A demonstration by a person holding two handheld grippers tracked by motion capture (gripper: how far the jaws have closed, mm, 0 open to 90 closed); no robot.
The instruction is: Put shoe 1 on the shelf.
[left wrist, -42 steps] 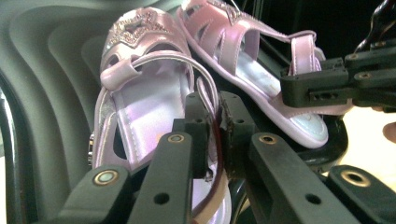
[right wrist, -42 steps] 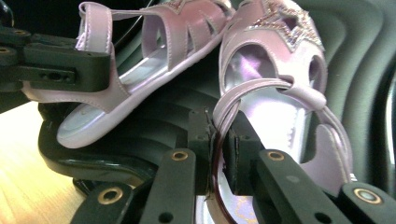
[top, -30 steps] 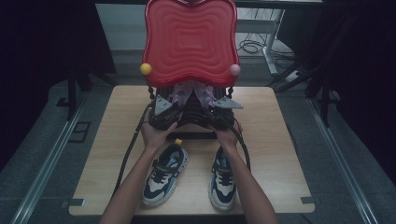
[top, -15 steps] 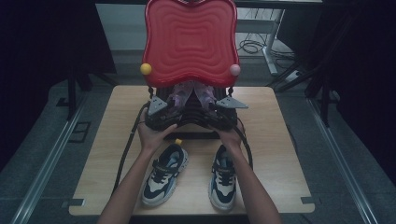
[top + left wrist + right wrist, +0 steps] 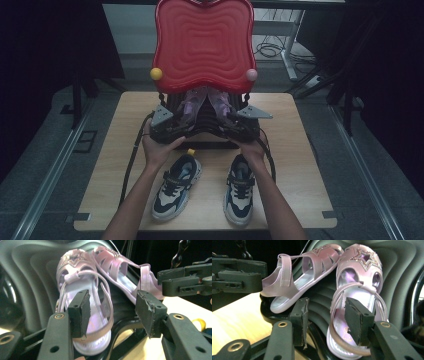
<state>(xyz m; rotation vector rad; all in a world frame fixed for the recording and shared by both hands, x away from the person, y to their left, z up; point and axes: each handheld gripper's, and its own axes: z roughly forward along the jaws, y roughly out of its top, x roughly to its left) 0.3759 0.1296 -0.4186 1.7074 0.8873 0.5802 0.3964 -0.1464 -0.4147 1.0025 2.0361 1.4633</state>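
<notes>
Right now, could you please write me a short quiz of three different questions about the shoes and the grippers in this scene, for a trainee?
1. True or false: both sandals lie flat on the table.
2. How many sneakers stand on the table?
3. The left gripper is: A) shut on a strap B) open C) shut on a sneaker.

Key: 1 false, they rest on the dark rack; 2 two; 3 B.
</notes>
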